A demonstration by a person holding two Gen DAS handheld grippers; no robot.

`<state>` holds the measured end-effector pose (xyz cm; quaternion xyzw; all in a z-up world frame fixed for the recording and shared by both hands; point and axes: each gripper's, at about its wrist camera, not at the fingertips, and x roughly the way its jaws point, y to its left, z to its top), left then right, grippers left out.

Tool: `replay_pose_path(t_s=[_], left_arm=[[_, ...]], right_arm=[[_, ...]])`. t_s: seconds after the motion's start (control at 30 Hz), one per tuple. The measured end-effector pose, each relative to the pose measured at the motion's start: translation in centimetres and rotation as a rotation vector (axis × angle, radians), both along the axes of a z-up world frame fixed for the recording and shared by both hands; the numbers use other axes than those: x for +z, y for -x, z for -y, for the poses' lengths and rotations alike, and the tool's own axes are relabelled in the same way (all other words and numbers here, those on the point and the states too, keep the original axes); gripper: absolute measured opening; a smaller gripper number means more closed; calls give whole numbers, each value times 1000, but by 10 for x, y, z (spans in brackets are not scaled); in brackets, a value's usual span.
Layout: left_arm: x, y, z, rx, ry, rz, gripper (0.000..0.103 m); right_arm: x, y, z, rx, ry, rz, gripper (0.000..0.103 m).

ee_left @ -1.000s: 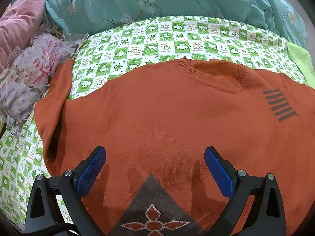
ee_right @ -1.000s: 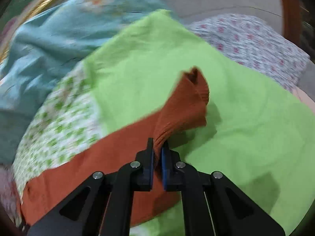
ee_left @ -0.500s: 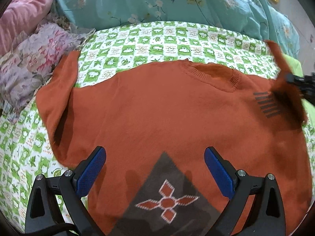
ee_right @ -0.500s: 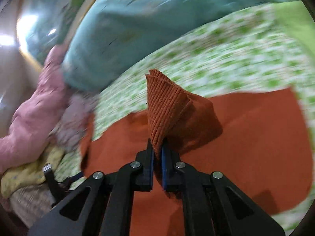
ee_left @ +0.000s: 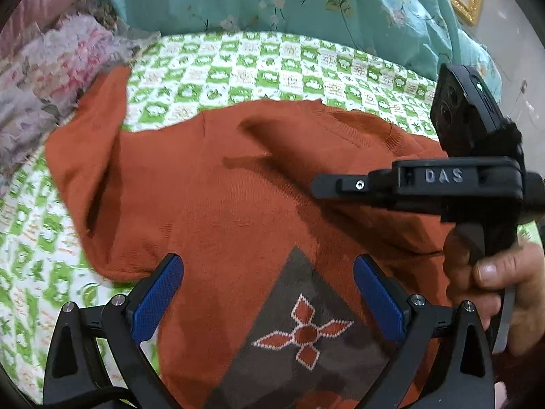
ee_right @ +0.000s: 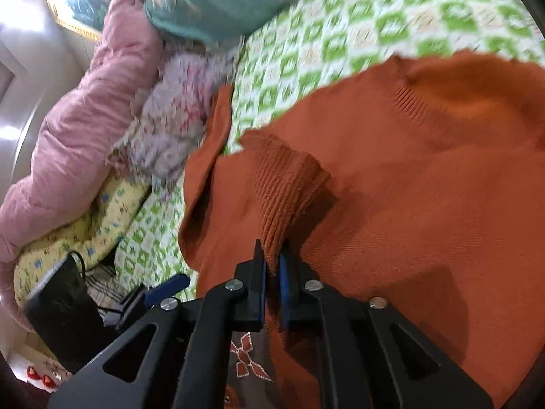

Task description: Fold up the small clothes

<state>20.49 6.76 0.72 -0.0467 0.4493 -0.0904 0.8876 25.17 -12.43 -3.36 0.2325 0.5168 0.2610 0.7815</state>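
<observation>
Bed quilt (ee_left: 272, 68) carries orange sweater (ee_left: 238, 211); right gripper (ee_right: 271, 269) opening, sleeve cuff (ee_right: 289, 187) between jaws, laid across body; left gripper (ee_left: 267, 293) spread, empty; other sleeve unfolded.

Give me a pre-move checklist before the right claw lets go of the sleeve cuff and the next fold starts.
1. Ribbed cuff laid across the chest of the orange sweater: ok.
2. Right claw release: not ok yet; the jaws are opening but the cuff is between the pads.
3. Left claw free for the next grab: ok, open over the sweater's grey diamond patch, holding nothing.
4. Other sleeve folded in: not ok, it lies out over the green checked sheet.
5. Hem flat: cannot tell, it is out of view.
</observation>
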Motion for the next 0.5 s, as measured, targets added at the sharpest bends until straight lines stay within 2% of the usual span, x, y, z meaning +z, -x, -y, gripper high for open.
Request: replay_pose_path(t_s=[0.07,0.23,0.37,0.4,0.47,0.5], left_arm=[[-7,-10,1,-3,25,-30,100],[-19,-36,11,-19,107,-78,100],[-24,-58,22,-8,130,-88,98],[-25,-63,22,1,128,-79,90],[-27,-71,23,-2,131,-62,45],[-28,-74,25,-10,132,-72,2]], right_arm=[[-1,3,5,-11,-23,-13,33],[22,26,37,-78,-36,53,34],[33,59,75,-165,16,79,34],[34,69,85,-189,28,80,34],[36,90,101,-238,56,85,35],[37,101,110,-264,70,90,35]])
